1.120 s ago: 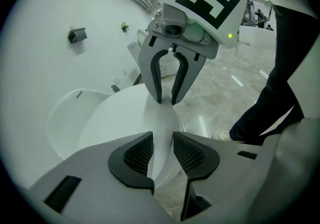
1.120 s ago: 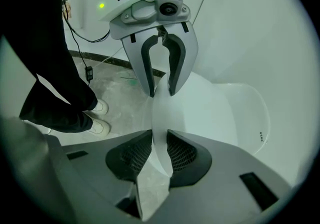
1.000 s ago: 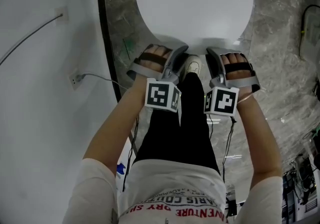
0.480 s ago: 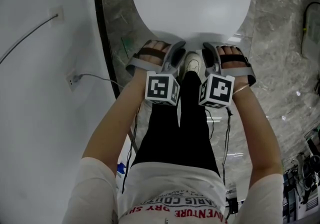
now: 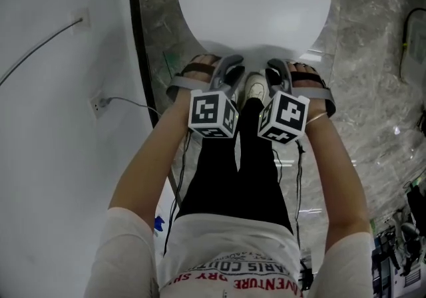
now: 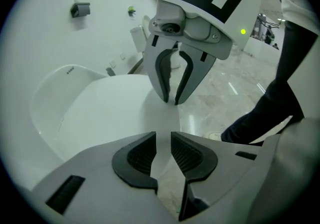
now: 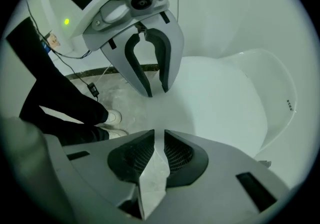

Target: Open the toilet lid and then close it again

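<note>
White glossy plastic, smooth and hard, is making up the toilet lid, which is lying closed over the bowl at the far middle of the head view, with its rounded near edge pointing at the person's shoe. I am judging that it is behaving as a stiff, rather light plate that is turning on a hinge at its far end; the surface is looking slippery, so pads pressing on the flat top are probably sliding. The thin near rim is seeming the best place to take it, with one jaw under the lip and one above, and lifting slowly, because a lid like this is falling with a bang if it is slipping out.

The left gripper is hanging just beside the near edge, on the left; its jaws have just been closing, but a narrow gap is remaining and nothing is sitting between the ribbed black pads. The right gripper is hanging next to it on the right, its jaws also a little apart and holding nothing. Grey veined marble floor is shining around the toilet
</note>
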